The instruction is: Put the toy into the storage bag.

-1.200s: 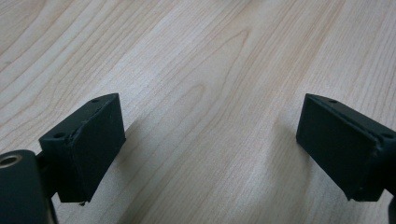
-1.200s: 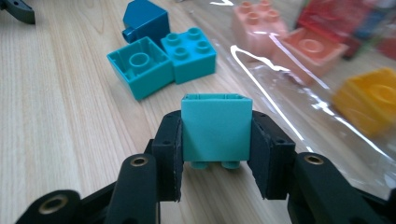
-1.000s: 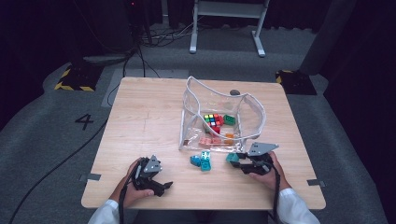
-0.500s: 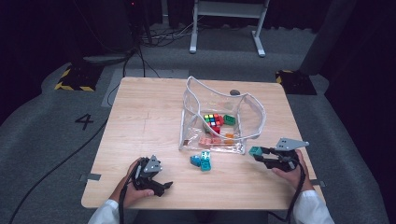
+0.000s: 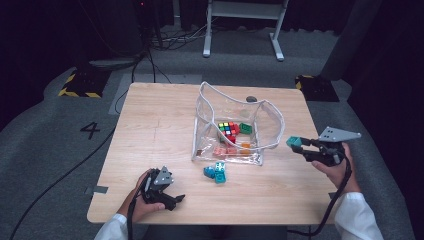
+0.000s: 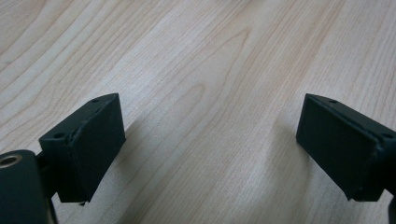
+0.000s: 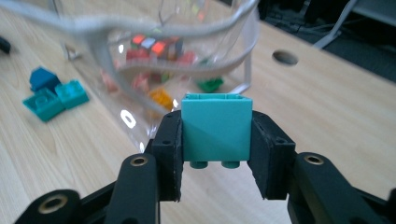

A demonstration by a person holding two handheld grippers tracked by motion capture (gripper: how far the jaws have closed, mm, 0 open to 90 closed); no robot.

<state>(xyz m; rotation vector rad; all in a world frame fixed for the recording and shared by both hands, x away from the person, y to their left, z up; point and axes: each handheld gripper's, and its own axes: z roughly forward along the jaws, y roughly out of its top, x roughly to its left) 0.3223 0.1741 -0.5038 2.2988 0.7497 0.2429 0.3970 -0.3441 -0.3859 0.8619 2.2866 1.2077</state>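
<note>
My right gripper (image 5: 296,145) is shut on a teal toy brick (image 7: 215,131), held studs-down above the table to the right of a clear plastic bag (image 5: 267,127). The brick (image 5: 293,142) hangs just outside the bag's right rim (image 7: 140,28). Inside the bag lie a colour cube (image 5: 229,129), a green brick (image 5: 245,128), an orange brick (image 5: 245,146) and pink bricks (image 5: 225,150). Three teal and blue bricks (image 5: 215,172) sit on the table in front of the bag. My left gripper (image 5: 176,199) rests low at the table's front left, jaws wide open over bare wood (image 6: 210,107).
The wooden table (image 5: 160,125) has a round cable hole (image 5: 251,99) behind the bag. A grey metal stand (image 5: 240,20) and cables lie on the carpet beyond the table. A floor mark "4" (image 5: 90,130) is at the left.
My right gripper has lifted the teal brick off the table and carried it to the right and up, beside the bag's right rim. The left gripper has stayed put.
</note>
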